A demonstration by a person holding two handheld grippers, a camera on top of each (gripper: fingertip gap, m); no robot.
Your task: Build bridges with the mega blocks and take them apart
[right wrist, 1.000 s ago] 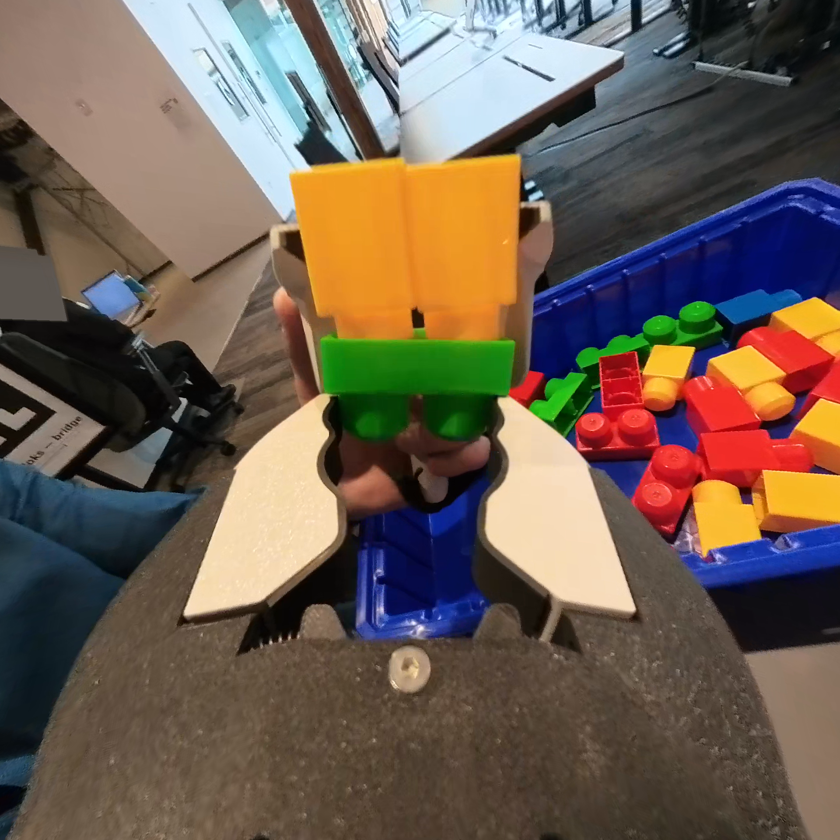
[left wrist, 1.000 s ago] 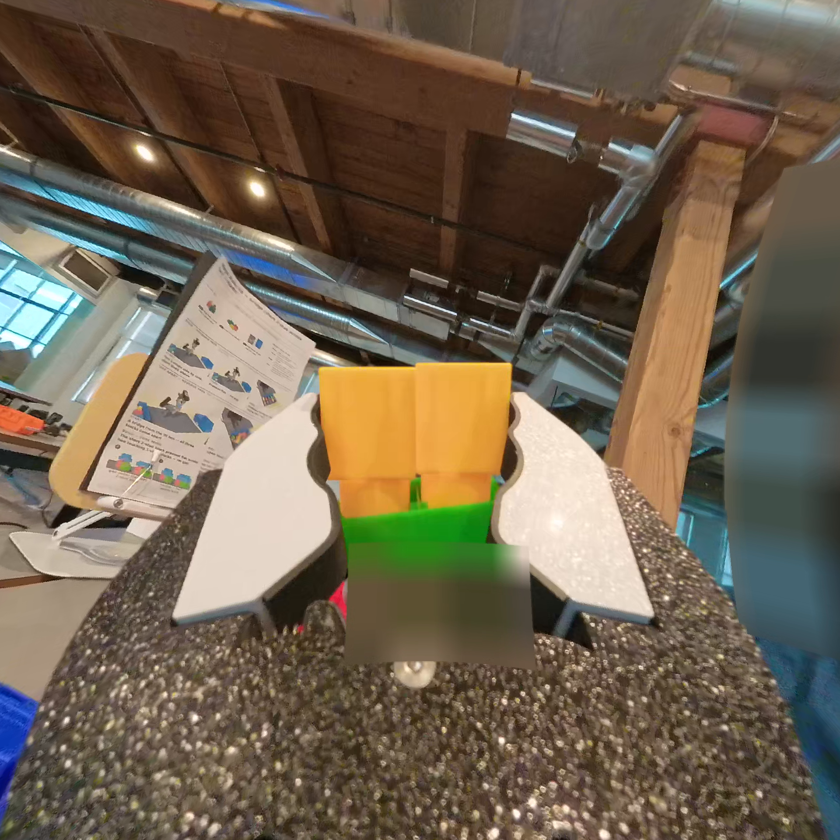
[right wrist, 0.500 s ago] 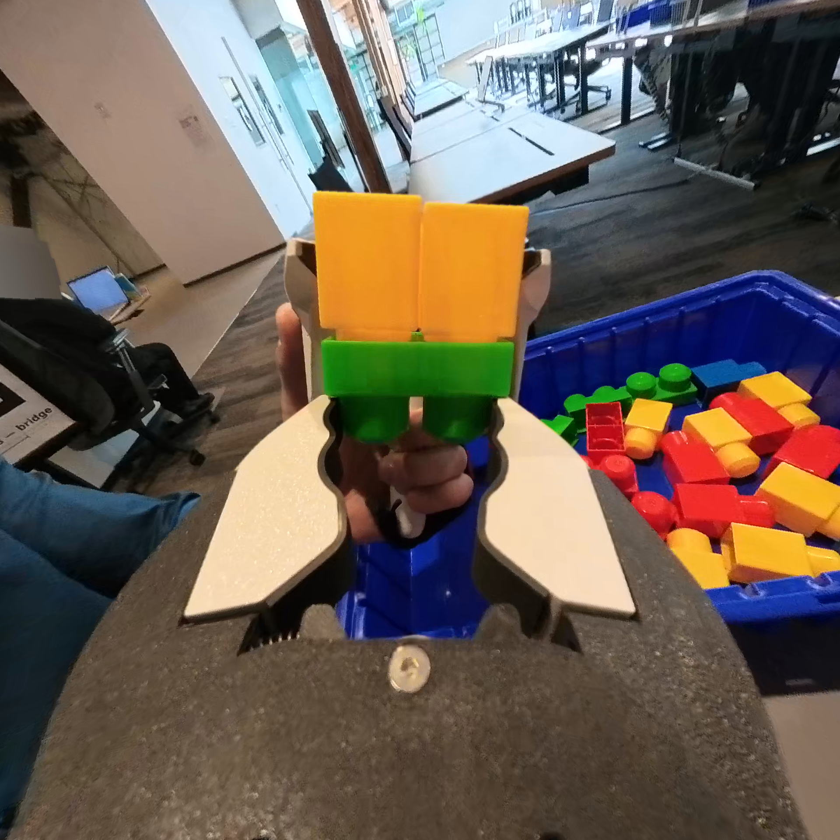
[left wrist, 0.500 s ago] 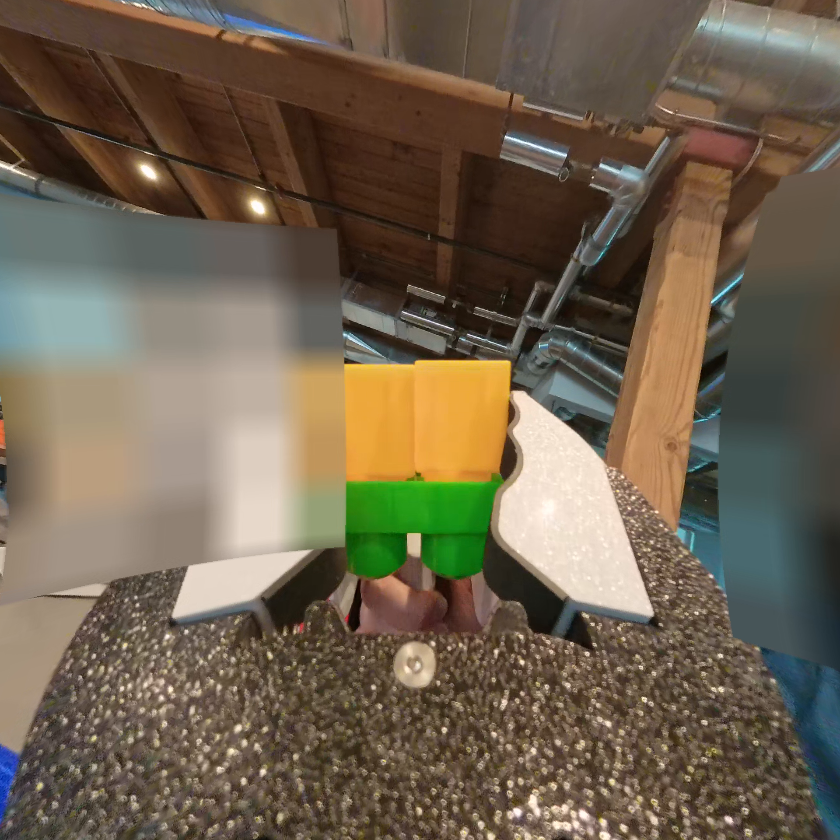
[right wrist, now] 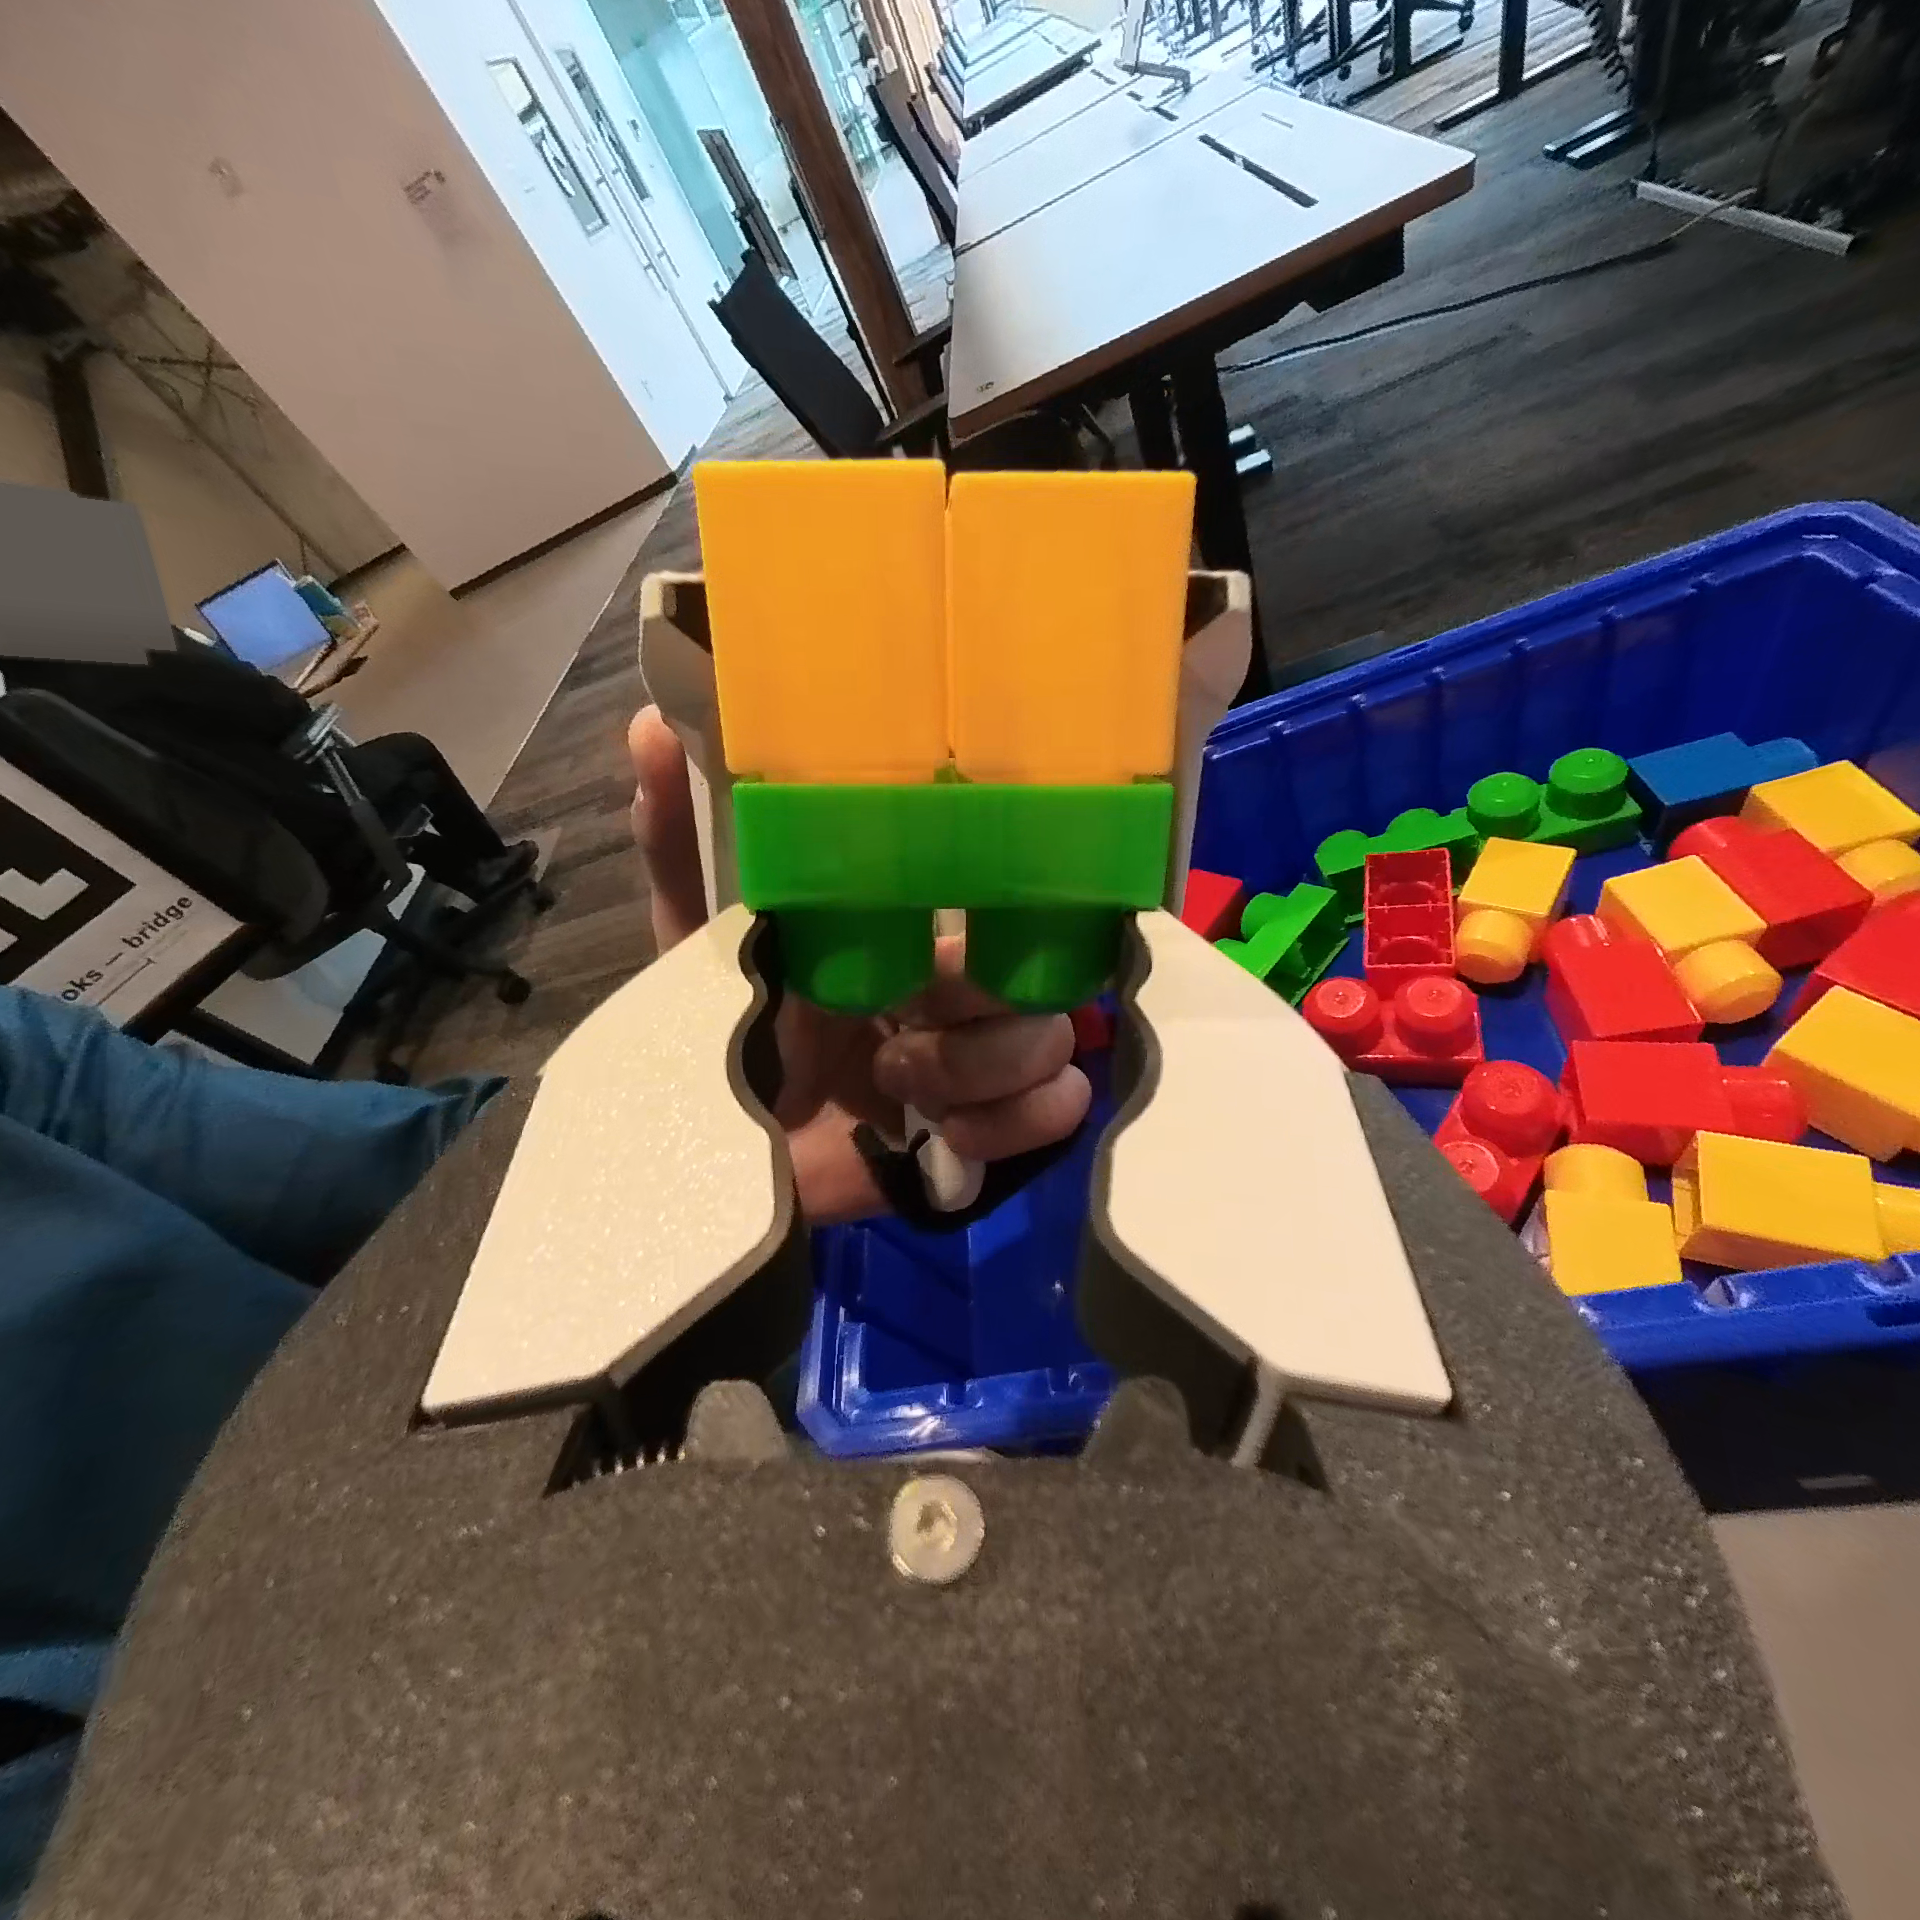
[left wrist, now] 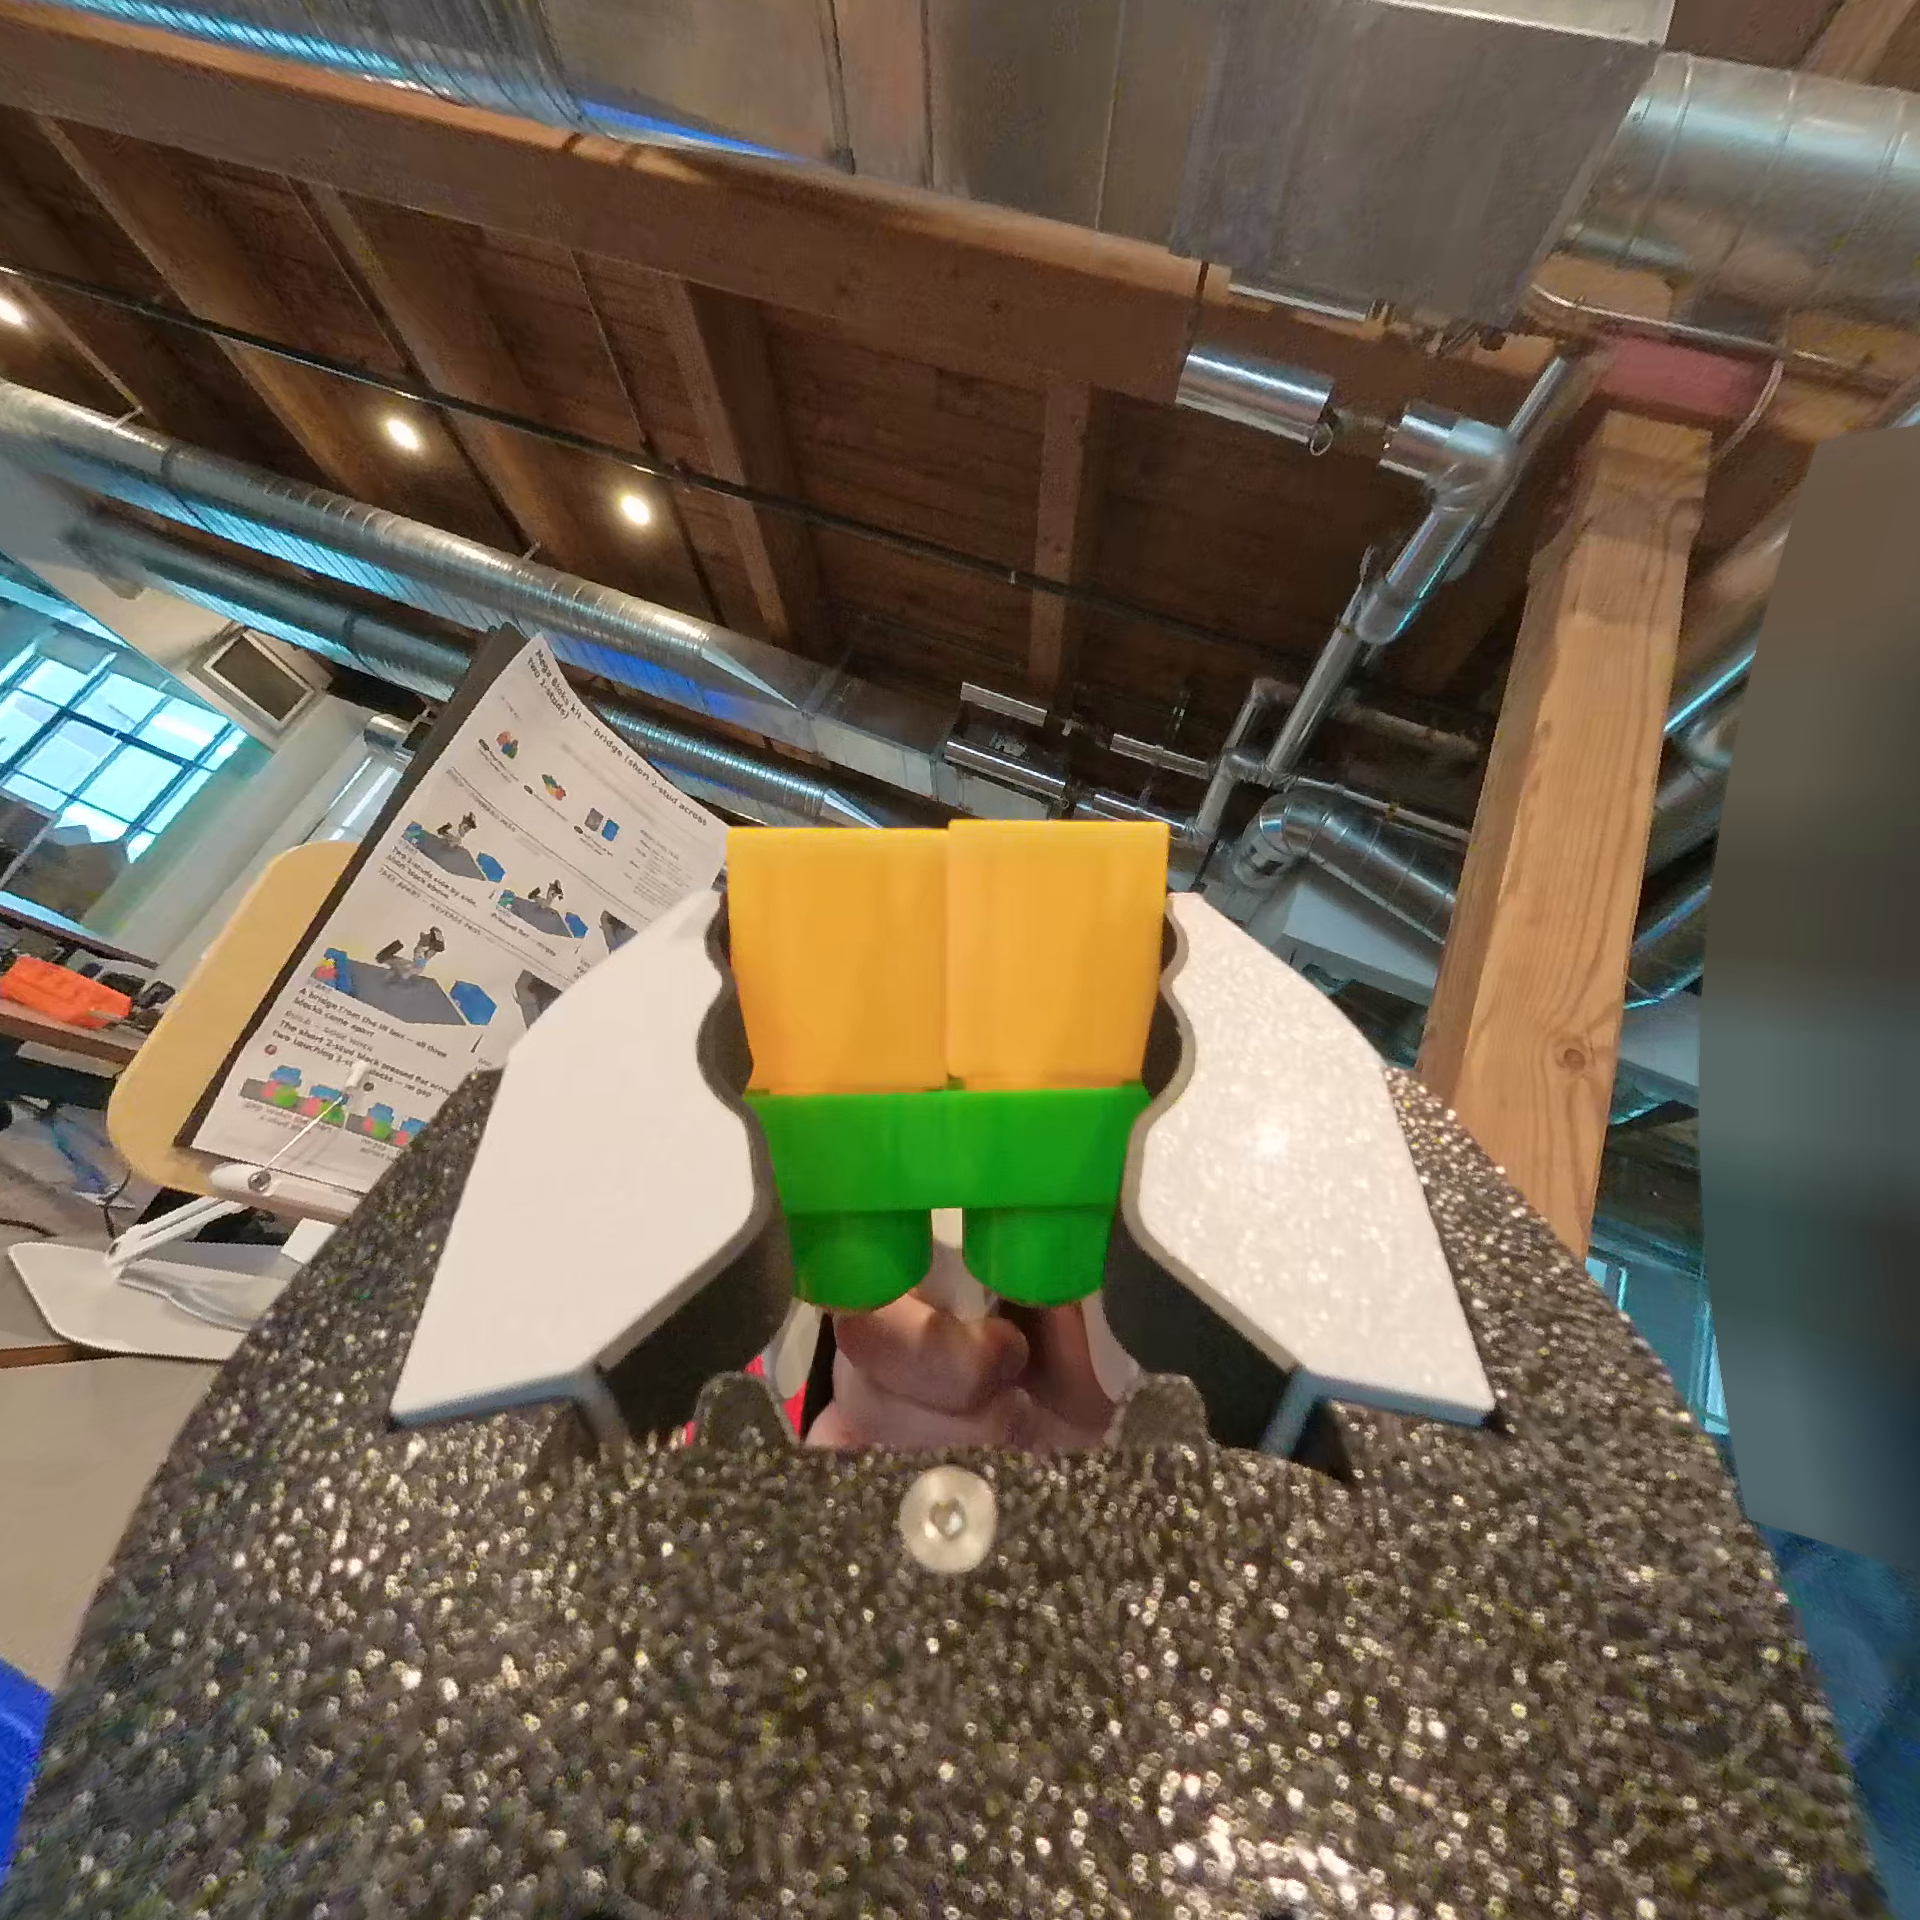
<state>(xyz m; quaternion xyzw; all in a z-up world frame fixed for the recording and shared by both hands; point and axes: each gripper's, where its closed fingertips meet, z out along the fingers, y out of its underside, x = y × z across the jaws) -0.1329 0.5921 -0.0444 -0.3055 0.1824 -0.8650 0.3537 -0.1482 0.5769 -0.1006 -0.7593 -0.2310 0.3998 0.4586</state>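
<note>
Two yellow blocks [left wrist: 842, 956] sit side by side, joined by a green two-stud block [left wrist: 945, 1148] pressed flush onto them. My left gripper [left wrist: 945, 914] points up at the ceiling and is shut on the yellow pair. In the right wrist view the yellow blocks [right wrist: 821, 623] are above the green block [right wrist: 951, 852], with the left gripper's fingers [right wrist: 681, 727] on either side of them. My right gripper [right wrist: 945, 935] is shut on the green block at its studs. A hand [right wrist: 935, 1081] shows behind the studs.
A blue bin [right wrist: 1558, 665] at the right holds several loose red, yellow, green and blue blocks [right wrist: 1642, 977]. An instruction sheet on a stand [left wrist: 457, 935] is at the left and a wooden post [left wrist: 1558, 779] at the right. A blue-clad limb [right wrist: 156, 1143] is close on the left. The grippers' ends are close to 5 cm from one another. My right tips are roughly 35 cm from the blue-clad limb [right wrist: 156, 1143].
A second ago the yellow blocks' studs showed in a gap above the green block. That gap has closed and the green block now sits flush on them. Both grippers kept their hold.
</note>
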